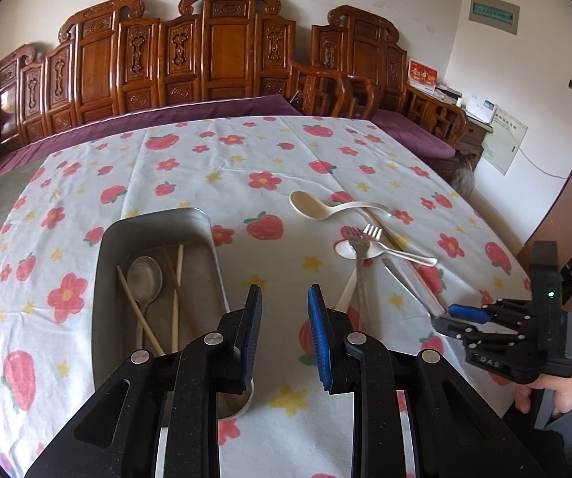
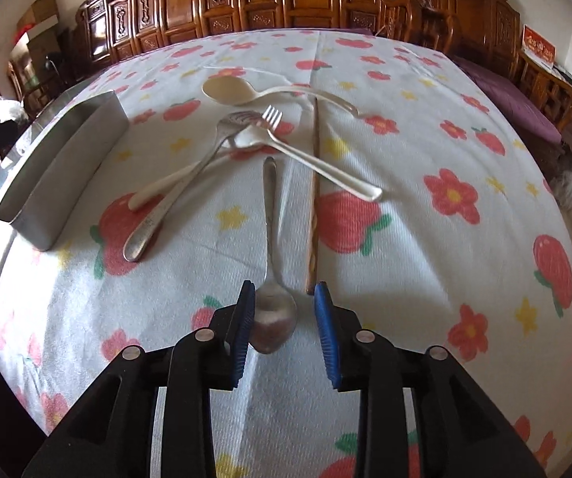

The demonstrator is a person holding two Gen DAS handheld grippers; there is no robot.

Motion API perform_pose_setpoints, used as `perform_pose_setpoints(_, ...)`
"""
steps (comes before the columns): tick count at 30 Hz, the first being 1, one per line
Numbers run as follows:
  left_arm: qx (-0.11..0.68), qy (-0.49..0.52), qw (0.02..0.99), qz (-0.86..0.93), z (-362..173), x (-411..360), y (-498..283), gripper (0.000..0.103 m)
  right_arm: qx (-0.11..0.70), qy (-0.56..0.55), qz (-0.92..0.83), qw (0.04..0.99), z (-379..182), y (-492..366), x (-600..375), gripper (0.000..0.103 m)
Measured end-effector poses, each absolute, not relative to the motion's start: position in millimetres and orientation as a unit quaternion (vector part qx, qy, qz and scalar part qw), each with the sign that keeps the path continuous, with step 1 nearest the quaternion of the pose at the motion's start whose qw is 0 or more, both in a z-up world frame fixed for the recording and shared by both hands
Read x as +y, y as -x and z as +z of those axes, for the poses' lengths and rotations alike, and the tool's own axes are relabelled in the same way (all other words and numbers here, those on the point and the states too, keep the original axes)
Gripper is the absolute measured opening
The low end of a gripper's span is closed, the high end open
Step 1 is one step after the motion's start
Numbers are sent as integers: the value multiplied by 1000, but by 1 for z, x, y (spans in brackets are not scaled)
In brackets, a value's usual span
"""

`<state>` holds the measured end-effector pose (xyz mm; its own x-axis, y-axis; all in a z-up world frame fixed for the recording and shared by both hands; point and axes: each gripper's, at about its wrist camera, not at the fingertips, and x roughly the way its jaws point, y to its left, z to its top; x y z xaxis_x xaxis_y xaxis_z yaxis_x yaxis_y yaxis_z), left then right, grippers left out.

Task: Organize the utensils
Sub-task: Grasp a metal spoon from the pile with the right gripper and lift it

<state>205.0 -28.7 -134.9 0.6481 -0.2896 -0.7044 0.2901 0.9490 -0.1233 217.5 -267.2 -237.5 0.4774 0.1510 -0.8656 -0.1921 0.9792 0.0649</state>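
Metal spoon (image 2: 272,279) lies flat on the flowered tablecloth (image 2: 425,263), bowl toward the camera, handle pointing away. Its bowl sits between the blue pads of the right gripper (image 2: 285,320); the jaws stand partly apart with a gap on the right side, and the left pad looks close to the bowl's rim, though contact cannot be settled from this angle. No lift: spoon rests on the cloth.

A dark wooden chopstick (image 2: 314,199) lies just beside the spoon on its right, roughly parallel. Beyond them is a crossed pile: a small fork (image 2: 310,159), a larger fork (image 2: 182,199) and a white plastic spoon (image 2: 190,171) overlapping, with a cream ladle-shaped spoon (image 2: 228,91) farther back.

The metal tray (image 1: 154,223) stands well to the left of the pile. In the left wrist view it holds a metal spoon (image 1: 145,279) and several pale chopsticks (image 1: 176,290).

Left gripper (image 1: 285,330) hangs over the cloth just beside the tray's right wall, jaws narrowly apart, nothing between them. A hand (image 1: 561,394) grips the right tool at the table's right edge.
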Motion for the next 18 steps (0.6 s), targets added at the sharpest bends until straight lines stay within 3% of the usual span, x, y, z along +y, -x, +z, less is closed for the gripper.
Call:
perform_pose_setpoints(8, 393, -10, 905, -161, -140, -33, -203, 22, 494, 42, 88, 864, -238, -213, -257, 33)
perform_pose_setpoints(11, 394, -11, 905, -160, -140, -33, -204, 22, 492, 41, 91, 865, -238, -210, -254, 22)
perform_pose_setpoints(15, 396, -19, 904, -159, -143, -35, -204, 22, 490, 52, 95, 865, -238, -207, -245, 20)
perform_pose_setpoints(18, 397, -23, 904, -157, -147, -36, -202, 22, 488, 51, 98, 866, -237, -206, -245, 13)
